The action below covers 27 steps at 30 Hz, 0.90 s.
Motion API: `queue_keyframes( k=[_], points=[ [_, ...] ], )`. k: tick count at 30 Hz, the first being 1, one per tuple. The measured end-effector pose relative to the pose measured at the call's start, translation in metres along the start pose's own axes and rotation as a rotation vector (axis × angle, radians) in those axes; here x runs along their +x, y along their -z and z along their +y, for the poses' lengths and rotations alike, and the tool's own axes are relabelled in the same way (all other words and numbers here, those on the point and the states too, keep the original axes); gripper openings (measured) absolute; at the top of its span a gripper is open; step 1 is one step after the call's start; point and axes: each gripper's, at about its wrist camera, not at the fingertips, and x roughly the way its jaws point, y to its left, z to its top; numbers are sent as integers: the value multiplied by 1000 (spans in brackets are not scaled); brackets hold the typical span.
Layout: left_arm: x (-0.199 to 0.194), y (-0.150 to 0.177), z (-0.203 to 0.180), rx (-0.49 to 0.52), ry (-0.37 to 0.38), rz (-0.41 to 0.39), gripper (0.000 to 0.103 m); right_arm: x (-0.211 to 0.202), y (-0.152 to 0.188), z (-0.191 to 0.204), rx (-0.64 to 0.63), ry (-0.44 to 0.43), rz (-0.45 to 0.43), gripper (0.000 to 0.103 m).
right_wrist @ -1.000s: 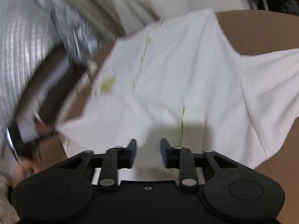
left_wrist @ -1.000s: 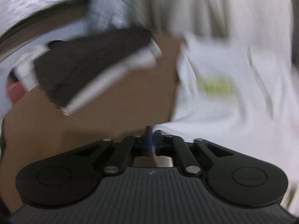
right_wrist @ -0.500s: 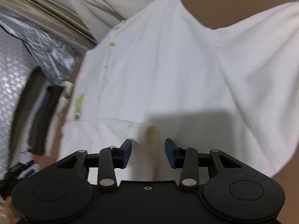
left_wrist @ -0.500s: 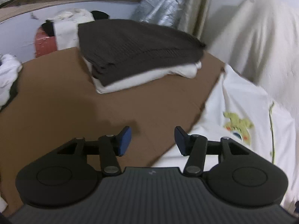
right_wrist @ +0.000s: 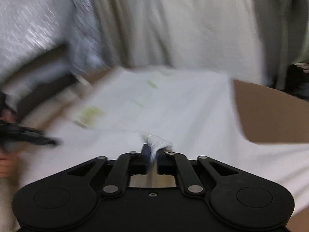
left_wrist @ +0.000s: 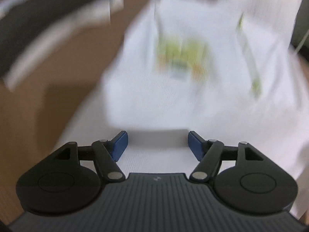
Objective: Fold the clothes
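A white shirt point(left_wrist: 173, 96) with a green and yellow print point(left_wrist: 181, 56) lies spread on the brown table point(left_wrist: 38, 106); the view is blurred by motion. My left gripper point(left_wrist: 156, 145) is open and empty, low over the shirt's near edge. My right gripper point(right_wrist: 153, 154) is shut on a bunched fold of the same white shirt point(right_wrist: 173, 104), which stretches away from it across the table point(right_wrist: 270, 116). The left gripper point(right_wrist: 25, 135) shows as a dark blur at the left of the right wrist view.
A folded stack, dark garment on white point(left_wrist: 38, 25), lies at the far left of the table. Cream cloth point(right_wrist: 193, 29) hangs behind the table, with silvery material point(right_wrist: 29, 29) to its left.
My right gripper has shut on a fold of the shirt, having been open over it before. My left gripper opened wider and swung from the bare table onto the shirt.
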Motion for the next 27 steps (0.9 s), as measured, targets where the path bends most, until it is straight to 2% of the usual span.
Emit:
queue_keyframes(
  k=[1, 2, 5, 8, 10, 11, 12, 15, 17, 19, 20, 21, 22, 24, 25, 27],
  points=[
    [6, 3, -3, 11, -12, 17, 69, 13, 5, -8, 47, 5, 45, 13],
    [12, 7, -5, 23, -24, 34, 69, 23, 9, -17, 113, -16, 86, 24],
    [29, 17, -13, 57, -60, 85, 73, 37, 7, -33, 263, -48, 149, 26],
    [47, 27, -20, 91, -96, 136, 75, 26, 14, -50, 351, -58, 121, 40],
    [45, 27, -17, 74, -81, 145, 75, 21, 20, -59, 365, -52, 115, 40],
    [42, 26, -16, 65, -51, 142, 75, 23, 23, -59, 345, -52, 121, 13],
    [38, 26, -17, 57, -11, 134, 73, 27, 22, -53, 297, -33, 140, 3],
    [25, 25, -21, 43, 124, 99, 69, 18, 16, -34, 185, 54, 133, 4],
    [8, 27, -34, 108, 199, 16, 69, 3, 10, -27, 141, 83, 111, 5],
    [3, 33, -53, 217, 184, -16, 71, -11, 3, -39, 157, 76, 132, 24],
    [3, 37, -62, 275, 167, -25, 72, -18, 0, -45, 167, 72, 144, 42],
    [7, 41, -70, 313, 155, -11, 72, -24, -3, -52, 176, 67, 156, 48],
    [14, 45, -77, 338, 146, 17, 72, -30, -7, -59, 171, 49, 198, 48],
    [27, 53, -90, 392, 155, 75, 72, -44, -12, -74, 129, 26, 297, 55],
    [30, 57, -97, 423, 146, 78, 72, -53, -12, -81, 77, 42, 317, 55],
    [27, 65, -112, 488, 119, 40, 72, -75, -9, -99, 3, 98, 277, 59]
  ],
)
